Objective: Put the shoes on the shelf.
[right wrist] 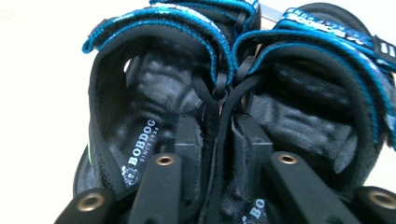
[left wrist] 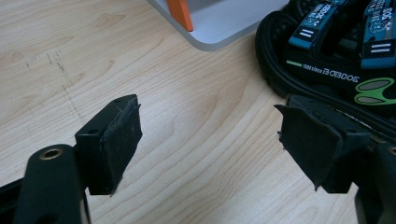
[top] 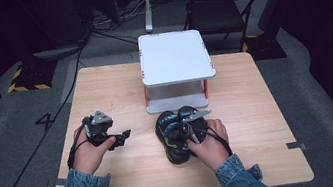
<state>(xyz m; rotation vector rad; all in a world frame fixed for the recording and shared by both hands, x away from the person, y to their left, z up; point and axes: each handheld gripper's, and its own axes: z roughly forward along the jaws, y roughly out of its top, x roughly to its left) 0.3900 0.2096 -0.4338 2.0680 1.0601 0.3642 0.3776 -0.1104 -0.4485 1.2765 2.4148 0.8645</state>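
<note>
Black right claw (right wrist: 218,140) pinches both sandals' (right wrist: 187,93) inner edges; left claw (left wrist: 210,144) gapes

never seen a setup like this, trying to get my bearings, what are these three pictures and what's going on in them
A person in denim sleeves holds a hand-held two-jaw gripper in each hand at a pale wooden table. The high view looks down from above; the other two look along each gripper's own black jaws. On the table stand a small white two-tier shelf with orange posts and a pair of black sandals with blue straps. The right gripper pinches the sandals' adjoining inner sides together, one jaw inside each shoe. The left gripper is open above bare wood, holding nothing.
</note>
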